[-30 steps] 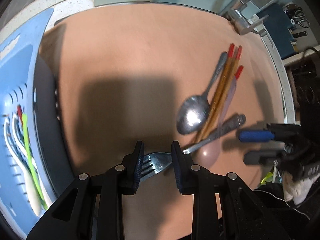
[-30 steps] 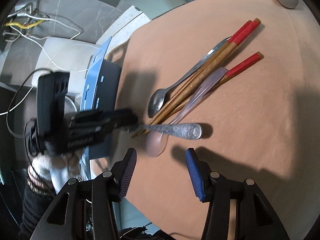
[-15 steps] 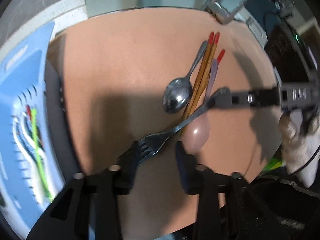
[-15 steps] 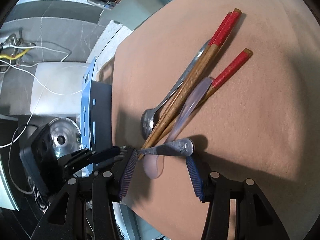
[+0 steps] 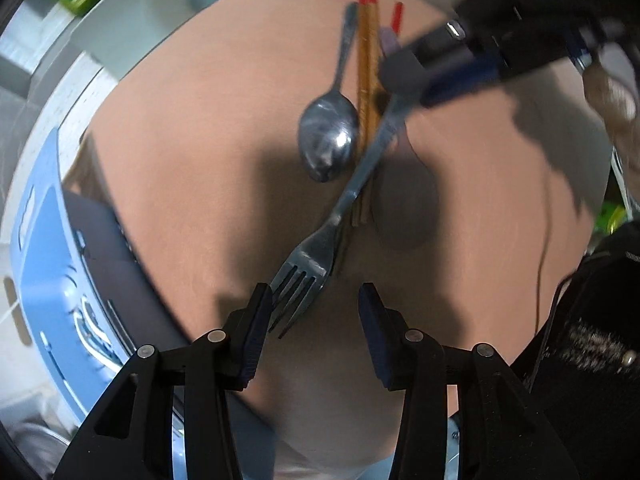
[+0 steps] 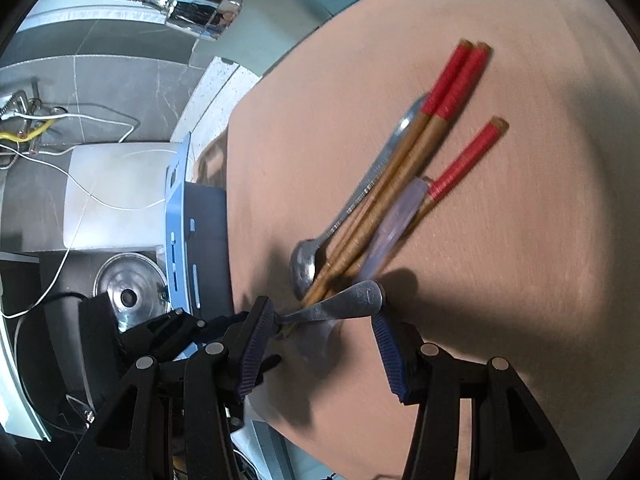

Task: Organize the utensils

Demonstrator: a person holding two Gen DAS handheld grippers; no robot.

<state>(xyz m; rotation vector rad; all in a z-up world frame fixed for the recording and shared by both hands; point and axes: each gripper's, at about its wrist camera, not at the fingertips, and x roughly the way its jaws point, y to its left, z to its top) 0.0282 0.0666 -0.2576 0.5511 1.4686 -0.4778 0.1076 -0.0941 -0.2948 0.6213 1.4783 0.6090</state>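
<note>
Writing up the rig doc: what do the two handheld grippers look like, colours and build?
Both alike: the left gripper and right gripper have matte black angular linkage arms with silver round pivot screws, each ending in two narrow fingers faced with ribbed dark-blue pads. No markings legible.

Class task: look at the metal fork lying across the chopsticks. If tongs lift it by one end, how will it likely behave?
The fork looks like rigid metal, so it probably stays straight. Its smooth, shiny handle may slip or pivot. It rests on the chopsticks, so lifting could nudge them.
</note>
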